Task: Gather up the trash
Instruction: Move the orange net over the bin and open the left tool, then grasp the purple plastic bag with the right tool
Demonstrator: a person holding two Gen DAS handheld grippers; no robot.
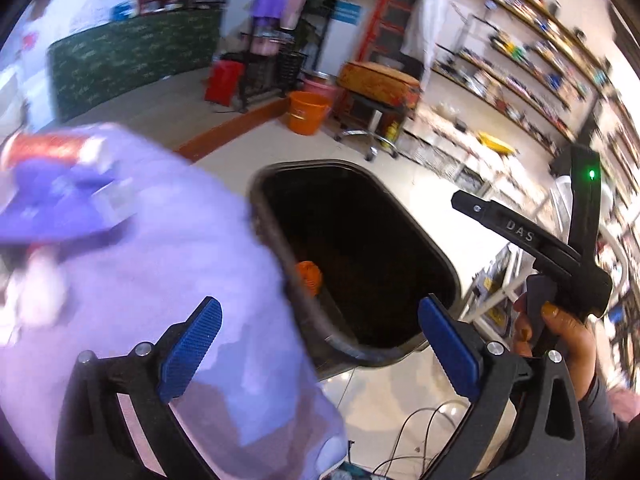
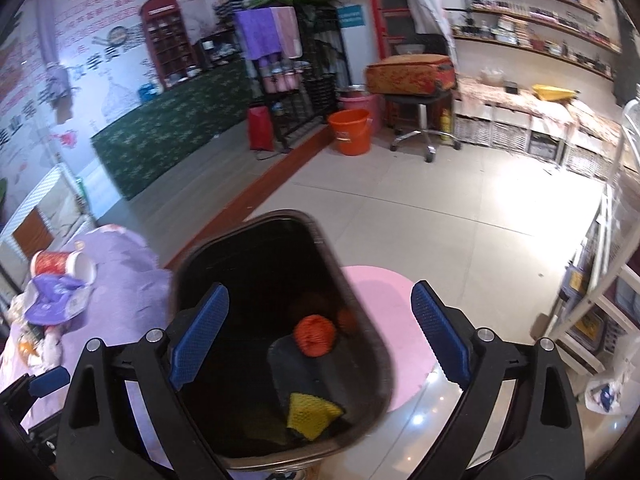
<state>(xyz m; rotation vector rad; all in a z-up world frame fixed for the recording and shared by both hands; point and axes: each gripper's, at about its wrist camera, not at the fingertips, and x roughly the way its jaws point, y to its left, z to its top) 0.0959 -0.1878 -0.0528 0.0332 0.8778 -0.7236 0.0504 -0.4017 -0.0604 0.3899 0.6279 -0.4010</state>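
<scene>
The black bin stood on the pale tiled floor, its rounded rectangular rim touching the edge of the purple-covered desk on one side and overlapping a round pink mat on the other. Beyond it the floor lay open as far as an orange bucket and a wheeled stool.

The right claw hung over the bin's mouth, its 2 blue ribbed pads spread wide with nothing between them. Inside the smooth dark bin lay an orange mesh ball, a yellow textured piece and a dark flat sheet.

The left claw also had its pads well apart and empty, 1 over the wrinkled purple cloth, the other over the bin's near rim. The orange ball showed just inside that rim. The right-hand tool, black and hard-edged, sat beside the bin in a hand.

Trash left on the desk sat near its far edge: a red and white paper cup lying on its side, touching a crumpled purple wrapper. In the left view both were blurred.
</scene>
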